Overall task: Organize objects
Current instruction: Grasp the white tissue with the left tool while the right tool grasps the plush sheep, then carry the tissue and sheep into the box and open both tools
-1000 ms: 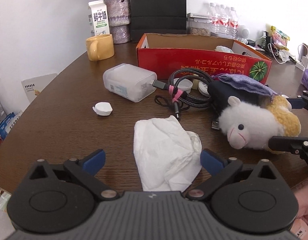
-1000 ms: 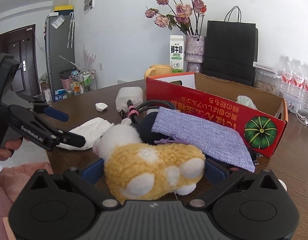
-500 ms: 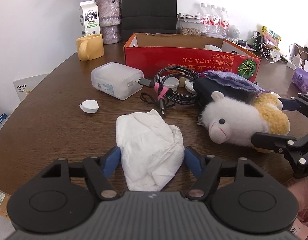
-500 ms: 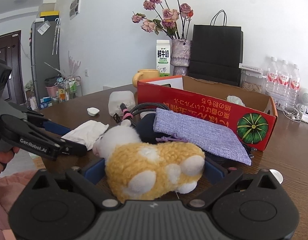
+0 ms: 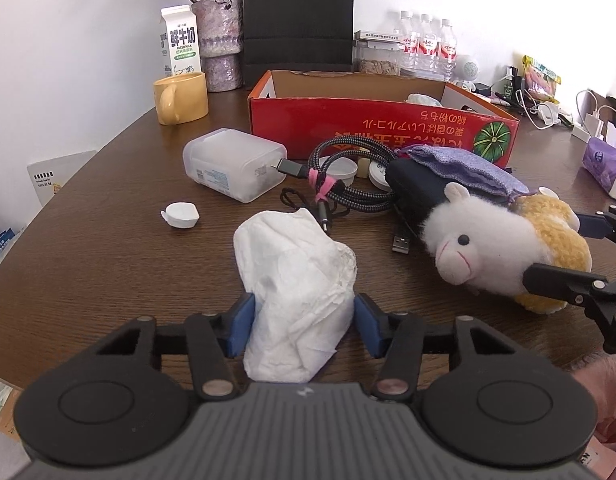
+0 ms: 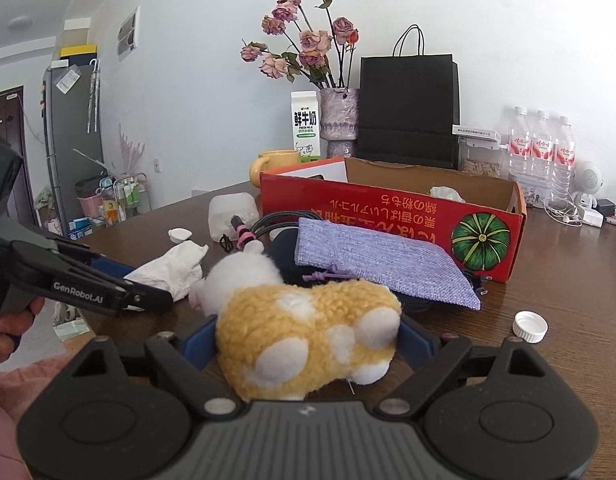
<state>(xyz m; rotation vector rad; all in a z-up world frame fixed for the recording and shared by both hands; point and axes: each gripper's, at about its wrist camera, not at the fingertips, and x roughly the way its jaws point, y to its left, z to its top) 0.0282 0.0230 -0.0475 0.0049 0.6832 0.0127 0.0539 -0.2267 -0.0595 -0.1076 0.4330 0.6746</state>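
A crumpled white tissue (image 5: pixel 296 280) lies on the brown table near its front edge. My left gripper (image 5: pixel 304 328) is closing on it, and both blue pads touch and squeeze its sides. To the right lies a white and yellow plush animal (image 5: pixel 488 248) on its side. My right gripper (image 6: pixel 308 340) straddles its yellow body (image 6: pixel 308 320), closing, with the pads against the fur. Behind them stands an open red cardboard box (image 5: pixel 368 124) with a white wad inside.
Between the box and the grippers lie a braided cable coil (image 5: pixel 348 184), a white plastic container (image 5: pixel 232 168), a small white cap (image 5: pixel 180 216) and a purple pouch (image 5: pixel 468 168). A yellow mug (image 5: pixel 180 98), a milk carton, a vase and water bottles stand behind. A bottle cap (image 6: pixel 530 326) lies on the right.
The left jaws have come in from wide open onto the tissue, which now looks pinched. The right jaws have narrowed a little around the plush animal.
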